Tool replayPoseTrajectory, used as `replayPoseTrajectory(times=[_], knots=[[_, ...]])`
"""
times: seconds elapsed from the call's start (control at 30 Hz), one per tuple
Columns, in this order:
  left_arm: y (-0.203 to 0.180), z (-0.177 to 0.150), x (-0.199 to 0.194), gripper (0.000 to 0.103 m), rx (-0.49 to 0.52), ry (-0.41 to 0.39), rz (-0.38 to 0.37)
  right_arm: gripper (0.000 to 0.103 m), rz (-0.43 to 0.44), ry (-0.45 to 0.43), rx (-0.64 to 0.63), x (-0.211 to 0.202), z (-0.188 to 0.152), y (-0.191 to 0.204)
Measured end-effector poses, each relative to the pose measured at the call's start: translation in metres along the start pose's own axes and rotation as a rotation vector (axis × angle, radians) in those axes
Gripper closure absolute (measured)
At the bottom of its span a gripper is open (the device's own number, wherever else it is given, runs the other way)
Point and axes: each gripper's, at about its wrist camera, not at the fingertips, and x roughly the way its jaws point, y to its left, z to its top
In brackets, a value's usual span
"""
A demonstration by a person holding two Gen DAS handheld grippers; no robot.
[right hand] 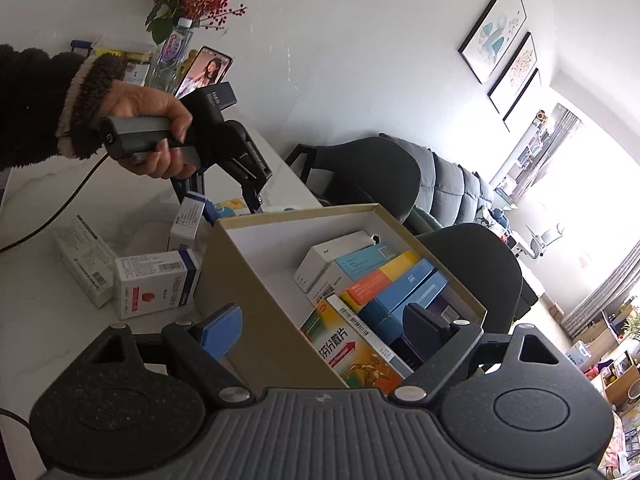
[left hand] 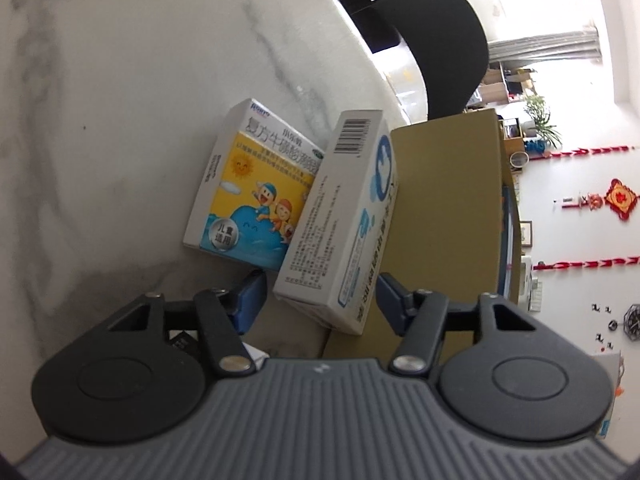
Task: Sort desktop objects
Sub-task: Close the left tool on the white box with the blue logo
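Left gripper (left hand: 320,300) brackets white-blue medicine box (left hand: 340,220) standing on marble table (left hand: 120,100); pad contact cannot be judged. Yellow cartoon box (left hand: 256,188) lies just behind. Right gripper (right hand: 320,332) spread, empty, over cardboard box (right hand: 256,280) holding packets.

White wall (right hand: 360,60), framed pictures (right hand: 494,28), bright window (right hand: 580,184)

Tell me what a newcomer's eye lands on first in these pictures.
The open cardboard box on the marble table, packed with colourful medicine boxes. Beside it, the left gripper straddles a white-and-blue box leaning against a yellow cartoon box. Behind stands a flower vase.
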Motion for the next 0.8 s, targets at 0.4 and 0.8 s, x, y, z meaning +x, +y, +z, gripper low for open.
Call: replayPoseTrajectory(times=[0.4, 0.8], knots=[[-0.023, -0.012, -0.022, 0.07, 0.197, -0.088, 0.068, 0.014, 0.012, 0.001, 0.004, 0.0, -0.002, 0.006], [-0.067, -0.037, -0.037, 0.074, 0.652, -0.173, 0.295, 0.014, 0.024, -0.023, 0.005, -0.002, -0.001, 0.011]])
